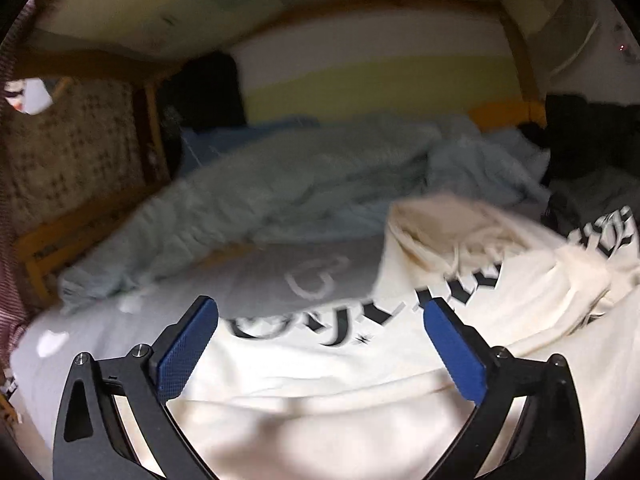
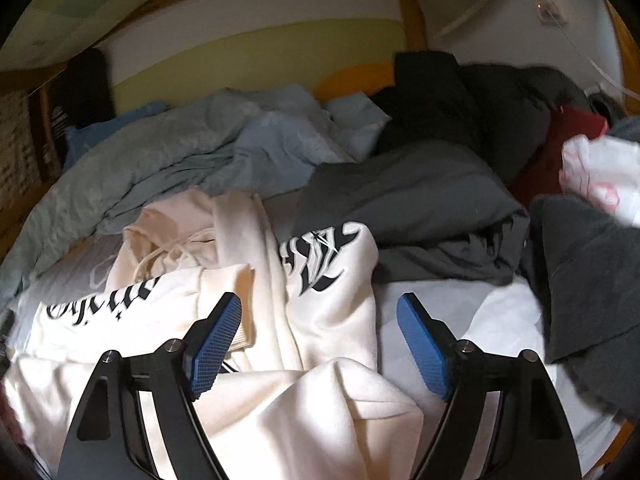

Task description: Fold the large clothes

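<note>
Bed sheet (image 2: pixel 432 312) bare beside cream hoodie (image 2: pixel 320 420)

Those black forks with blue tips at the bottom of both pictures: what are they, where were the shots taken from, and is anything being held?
They are hand-held grippers, one in each of a person's hands, each with a fisheye camera looking along its two fingers. One picture is from the left gripper, the other from the right gripper. Both look over a bed where a cream hoodie with black lettering lies crumpled. Behind it are a light blue blanket and dark grey clothes. Both grippers are open above the hoodie; nothing is held.
</note>
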`<action>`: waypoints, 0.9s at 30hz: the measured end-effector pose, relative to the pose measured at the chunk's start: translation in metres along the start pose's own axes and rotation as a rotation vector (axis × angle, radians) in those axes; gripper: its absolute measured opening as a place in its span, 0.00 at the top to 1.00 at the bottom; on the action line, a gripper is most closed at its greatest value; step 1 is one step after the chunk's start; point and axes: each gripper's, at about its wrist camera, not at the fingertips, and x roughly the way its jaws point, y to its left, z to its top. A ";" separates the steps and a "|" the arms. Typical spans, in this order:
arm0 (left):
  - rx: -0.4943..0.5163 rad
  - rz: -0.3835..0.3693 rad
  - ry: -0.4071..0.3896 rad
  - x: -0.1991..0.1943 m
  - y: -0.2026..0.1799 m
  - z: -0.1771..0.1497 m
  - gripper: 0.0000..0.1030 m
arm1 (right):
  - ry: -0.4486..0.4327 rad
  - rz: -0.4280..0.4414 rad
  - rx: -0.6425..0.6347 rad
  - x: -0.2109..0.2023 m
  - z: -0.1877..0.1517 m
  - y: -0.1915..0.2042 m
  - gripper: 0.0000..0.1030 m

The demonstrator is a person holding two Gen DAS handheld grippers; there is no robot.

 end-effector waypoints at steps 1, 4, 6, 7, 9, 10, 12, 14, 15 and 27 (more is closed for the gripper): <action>-0.014 -0.021 0.026 0.014 -0.005 -0.003 0.01 | 0.010 0.010 0.009 0.003 0.000 -0.001 0.21; -0.030 -0.053 0.096 0.044 -0.015 -0.021 0.05 | 0.013 0.026 -0.012 0.002 -0.001 -0.002 0.21; -0.044 -0.115 0.177 0.060 -0.013 -0.024 0.12 | 0.016 0.038 -0.058 0.001 -0.002 0.003 0.22; -0.068 -0.147 0.205 0.066 -0.009 -0.025 0.12 | 0.018 0.056 -0.079 0.001 -0.002 0.006 0.24; -0.114 -0.174 0.275 0.080 -0.002 -0.029 0.13 | 0.015 0.089 -0.103 0.001 0.002 0.013 0.27; -0.132 -0.180 0.303 0.085 0.001 -0.031 0.14 | 0.011 0.095 -0.114 0.002 0.008 0.019 0.28; -0.155 -0.187 0.341 0.091 0.004 -0.034 0.15 | -0.016 0.125 -0.111 0.001 0.027 0.029 0.29; -0.142 -0.177 0.359 0.093 0.001 -0.035 0.15 | -0.009 0.226 -0.100 0.003 0.044 0.036 0.29; -0.131 -0.175 0.366 0.093 -0.002 -0.036 0.15 | 0.016 0.273 -0.113 0.010 0.053 0.043 0.29; -0.132 -0.193 0.382 0.096 -0.004 -0.037 0.15 | 0.398 0.092 -0.385 0.213 0.070 0.124 0.29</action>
